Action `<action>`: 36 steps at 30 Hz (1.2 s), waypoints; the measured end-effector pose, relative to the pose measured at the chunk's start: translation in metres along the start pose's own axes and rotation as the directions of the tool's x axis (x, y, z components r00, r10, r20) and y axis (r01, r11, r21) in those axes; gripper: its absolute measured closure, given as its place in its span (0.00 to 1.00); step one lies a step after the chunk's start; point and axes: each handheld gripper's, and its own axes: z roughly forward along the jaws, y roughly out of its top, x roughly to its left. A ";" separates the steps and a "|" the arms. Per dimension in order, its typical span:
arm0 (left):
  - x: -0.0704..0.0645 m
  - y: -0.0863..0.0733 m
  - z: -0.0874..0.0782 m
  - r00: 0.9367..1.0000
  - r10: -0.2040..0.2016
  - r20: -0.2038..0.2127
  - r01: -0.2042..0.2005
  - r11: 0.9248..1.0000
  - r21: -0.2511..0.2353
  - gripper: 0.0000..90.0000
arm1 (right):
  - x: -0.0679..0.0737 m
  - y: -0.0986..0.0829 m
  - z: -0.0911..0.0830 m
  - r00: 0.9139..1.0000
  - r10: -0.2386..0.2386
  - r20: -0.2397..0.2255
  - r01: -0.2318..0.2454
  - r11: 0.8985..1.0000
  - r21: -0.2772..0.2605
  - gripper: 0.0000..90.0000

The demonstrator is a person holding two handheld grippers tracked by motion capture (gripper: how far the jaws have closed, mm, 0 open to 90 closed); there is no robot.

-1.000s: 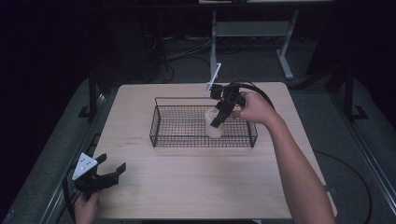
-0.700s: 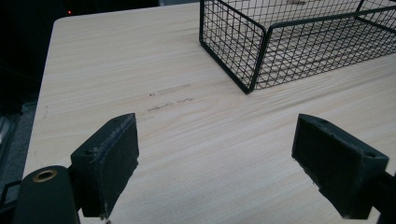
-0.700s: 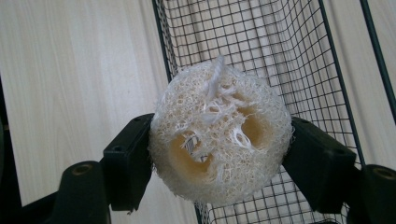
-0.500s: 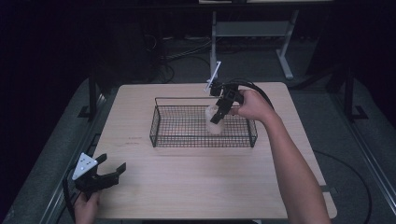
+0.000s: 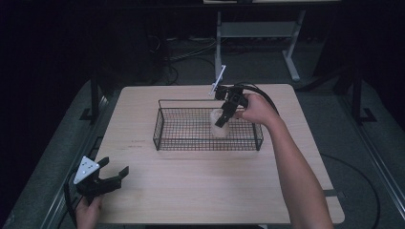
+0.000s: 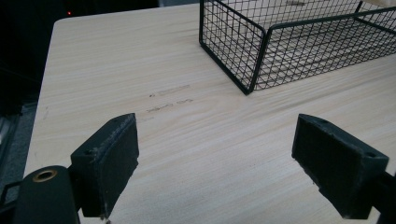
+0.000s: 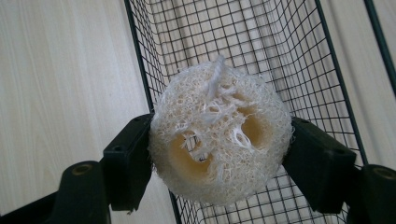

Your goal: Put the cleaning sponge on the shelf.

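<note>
Loofah [image 5: 218, 125], pale and cylindrical, sits pinched in the right gripper [image 5: 224, 113] over the right half of the wire basket [image 5: 165, 138], high view. Cannot tell from here whether it hangs just above the mesh floor or rests on it. Left gripper [image 5: 109, 177] lies far off at the near-left table edge, jaws apart, holding nothing.

Left gripper view: both pads [image 6: 112, 158] stand wide open over bare table [image 6: 116, 60]; a basket corner [image 6: 243, 60] lies ahead and to the right of the jaws. No part to play in this step.

Right gripper view: jaws clamped on the loofah's [image 7: 219, 135] two flanks, its fibrous end face with two hollows turned toward the camera. Beyond it, a basket wall [image 7: 140, 70] runs just past the left jaw, mesh floor ahead.

Judgement: the step is moving the loofah at the basket. Whichever way it goes, keep the left jaw off that wall wire, travel straight up or down, and keep the squeeze light, since the sponge looks soft and could snag on mesh.
</note>
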 end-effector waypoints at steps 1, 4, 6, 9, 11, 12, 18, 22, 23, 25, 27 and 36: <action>0.000 0.000 0.000 1.000 0.000 0.000 0.000 1.000 -0.001 0.15 | -0.002 -0.001 0.004 1.000 0.008 -0.005 -0.008 1.000 -0.001 0.31; 0.000 0.000 0.000 1.000 -0.002 0.000 0.002 1.000 0.001 0.15 | -0.003 -0.001 0.009 1.000 0.007 -0.003 -0.007 1.000 0.012 0.31; 0.000 0.000 0.000 1.000 -0.003 -0.001 0.003 1.000 0.001 0.16 | -0.003 -0.001 0.010 1.000 0.006 -0.005 -0.006 1.000 0.012 0.31; 0.000 0.000 0.000 1.000 -0.003 -0.001 0.003 1.000 0.001 0.16 | -0.005 0.000 0.013 1.000 0.007 -0.008 -0.007 1.000 0.010 0.31; 0.000 0.000 0.000 1.000 0.000 -0.001 0.000 1.000 0.000 0.15 | -0.005 0.000 0.015 1.000 0.008 -0.006 -0.008 1.000 0.019 0.31; 0.000 0.000 0.000 1.000 0.000 -0.001 0.000 1.000 0.000 0.15 | -0.005 0.000 0.015 1.000 0.008 -0.006 -0.008 1.000 0.019 0.31; 0.000 0.000 0.000 1.000 -0.001 -0.001 0.001 1.000 0.000 0.15 | -0.006 0.000 0.022 1.000 0.009 -0.011 -0.009 1.000 0.016 0.31; 0.000 0.000 0.000 1.000 0.000 -0.001 0.000 1.000 0.000 0.16 | -0.009 -0.006 0.028 1.000 0.023 -0.016 -0.023 1.000 0.014 0.31; 0.000 0.000 0.000 1.000 -0.001 0.001 0.001 1.000 0.000 0.15 | -0.010 -0.007 0.029 0.999 0.029 -0.017 -0.029 1.000 0.011 0.31; 0.000 0.000 0.000 1.000 0.001 0.001 -0.001 1.000 0.001 0.15 | -0.011 -0.009 0.031 0.999 0.034 -0.016 -0.033 0.999 0.020 0.31; 0.000 0.000 0.000 1.000 0.002 0.000 -0.002 1.000 0.000 0.15 | -0.012 -0.011 0.033 1.000 0.029 -0.010 -0.028 0.999 0.026 0.31; 0.000 0.000 0.000 1.000 0.003 0.003 -0.003 1.000 -0.001 0.16 | -0.013 -0.015 0.039 0.999 0.047 -0.022 -0.047 0.999 0.011 0.31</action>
